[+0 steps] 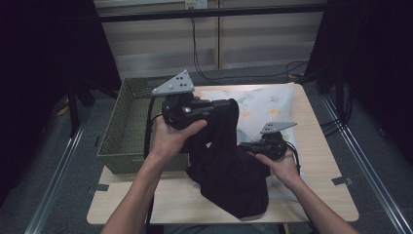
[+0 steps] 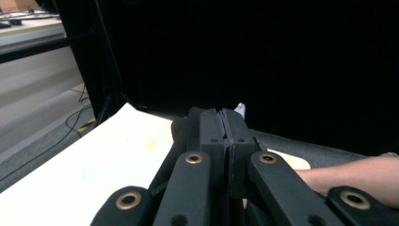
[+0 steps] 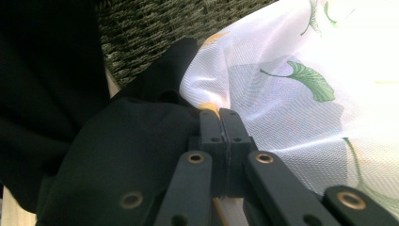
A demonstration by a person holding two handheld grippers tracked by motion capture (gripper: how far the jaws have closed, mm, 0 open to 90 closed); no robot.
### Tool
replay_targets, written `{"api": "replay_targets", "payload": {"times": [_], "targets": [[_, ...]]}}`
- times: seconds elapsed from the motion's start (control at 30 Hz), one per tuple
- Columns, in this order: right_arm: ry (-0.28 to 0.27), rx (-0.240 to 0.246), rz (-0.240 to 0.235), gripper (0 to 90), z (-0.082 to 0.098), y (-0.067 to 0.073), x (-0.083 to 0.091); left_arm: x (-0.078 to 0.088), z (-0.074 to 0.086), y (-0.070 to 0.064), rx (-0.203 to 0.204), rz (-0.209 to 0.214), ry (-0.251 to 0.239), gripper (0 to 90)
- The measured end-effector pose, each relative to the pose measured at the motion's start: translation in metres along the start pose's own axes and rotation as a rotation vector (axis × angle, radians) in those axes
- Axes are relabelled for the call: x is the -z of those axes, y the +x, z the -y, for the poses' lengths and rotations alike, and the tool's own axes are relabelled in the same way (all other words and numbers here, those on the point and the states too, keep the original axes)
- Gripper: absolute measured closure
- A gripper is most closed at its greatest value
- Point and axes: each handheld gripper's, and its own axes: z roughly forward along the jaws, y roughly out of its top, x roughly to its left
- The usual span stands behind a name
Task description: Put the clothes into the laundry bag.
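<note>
Two hand-held grippers on one black garment. Left hand-held gripper is raised above the tabletop, jaws pressed together on the garment's upper edge; black cloth hangs down from it in a long drape. In the left gripper view the jaws stand closed with a fold of black cloth bunched just beside the tips. Right hand-held gripper sits low, near the tabletop, jaws also closed; the right gripper view shows them nipped shut at the seam where black cloth meets the white leaf-print cloth, and it looks like they pinch the black edge, though the exact layer is hard to tell. Garment's lower part lies heaped on the tabletop's near side, partly over the leaf-print cloth that is spread flat on the right half. Green woven basket stands on the left side, touching the garment's drape.
</note>
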Motion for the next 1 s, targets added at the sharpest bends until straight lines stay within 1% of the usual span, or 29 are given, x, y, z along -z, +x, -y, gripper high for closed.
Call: {"api": "replay_targets", "payload": {"times": [0.03, 0.1, 0.13, 0.17, 0.23, 0.27, 0.3, 0.33, 0.37, 0.4, 0.43, 0.47, 0.53, 0.57, 0.6, 0.63, 0.67, 0.77, 0.8, 0.83, 0.87, 0.9, 0.97, 1.0], "targets": [[-0.001, 0.002, 0.0, 90.0, 0.0, 0.0, 0.0, -0.002, -0.006, -0.002, -0.009, 0.01, -0.005, 88.6], [0.0, 0.002, 0.001, 90.0, 0.0, 0.0, 0.0, -0.002, -0.009, -0.003, -0.009, 0.016, -0.015, 88.6], [-0.001, 0.0, 0.001, 90.0, 0.0, -0.001, 0.0, -0.003, -0.015, -0.006, -0.011, 0.013, -0.019, 88.6], [-0.002, -0.004, 0.001, 90.0, 0.001, -0.001, 0.0, -0.004, -0.017, -0.007, -0.022, 0.015, -0.013, 88.6], [-0.002, -0.001, 0.002, 90.0, 0.001, -0.001, 0.0, -0.005, -0.019, -0.009, -0.021, 0.013, -0.02, 88.6], [-0.001, -0.002, 0.002, 90.0, 0.001, -0.001, 0.0, -0.007, -0.024, -0.011, -0.028, 0.032, -0.018, 88.6], [-0.001, -0.002, 0.002, 90.0, 0.001, -0.001, 0.0, -0.007, -0.024, -0.011, -0.028, 0.032, -0.018, 88.6], [-0.004, -0.006, 0.005, 90.0, 0.001, -0.002, 0.0, -0.008, -0.026, -0.013, -0.037, 0.03, -0.023, 88.6], [-0.004, -0.006, 0.005, 90.0, 0.001, -0.002, 0.0, -0.01, -0.029, -0.016, -0.035, 0.033, -0.029, 88.6], [-0.004, -0.007, 0.006, 90.0, 0.001, -0.002, 0.0, -0.013, -0.035, -0.019, -0.048, 0.047, -0.031, 88.6], [-0.004, -0.007, 0.006, 90.0, 0.001, -0.002, 0.0, -0.013, -0.035, -0.019, -0.048, 0.047, -0.031, 88.6], [-0.008, -0.007, 0.008, 90.0, 0.001, -0.002, 0.001, -0.015, -0.038, -0.022, -0.038, 0.055, -0.046, 88.6], [-0.009, -0.006, 0.008, 90.0, 0.001, -0.002, 0.001, -0.015, -0.038, -0.022, -0.037, 0.062, -0.05, 88.6], [-0.008, -0.007, 0.008, 90.0, 0.001, -0.002, 0.001, -0.015, -0.033, -0.021, -0.035, 0.061, -0.052, 88.5], [-0.007, -0.006, 0.008, 90.0, 0.002, -0.002, 0.001, -0.014, -0.028, -0.019, -0.025, 0.067, -0.056, 88.5], [-0.007, -0.006, 0.008, 90.0, 0.002, -0.002, 0.001, -0.014, -0.028, -0.019, -0.025, 0.067, -0.056, 88.5], [-0.002, -0.008, 0.005, 90.0, 0.003, -0.002, 0.001, -0.012, -0.012, -0.011, 0.019, 0.063, -0.057, 88.4], [0.004, -0.006, 0.002, 90.0, 0.003, -0.001, -0.001, -0.012, 0.016, 0.004, 0.086, 0.047, -0.028, 88.3], [0.005, -0.005, 0.002, 90.0, 0.003, -0.001, -0.001, -0.012, 0.022, 0.007, 0.091, 0.045, -0.018, 88.3], [0.006, -0.003, 0.002, 90.0, 0.003, -0.001, -0.002, -0.012, 0.022, 0.007, 0.091, 0.045, -0.018, 88.2], [0.007, -0.003, 0.002, 90.0, 0.002, -0.001, -0.002, -0.012, 0.03, 0.011, 0.098, 0.033, -0.005, 88.2], [0.009, -0.001, 0.002, 90.0, 0.002, -0.001, -0.002, -0.012, 0.038, 0.013, 0.102, 0.005, 0.018, 88.0], [0.008, -0.004, 0.002, 90.0, 0.002, -0.001, -0.003, -0.012, 0.053, 0.017, 0.115, -0.012, 0.047, 87.8], [0.01, -0.002, 0.002, 90.0, 0.002, -0.001, -0.003, -0.012, 0.058, 0.018, 0.111, -0.022, 0.056, 87.8]]}}
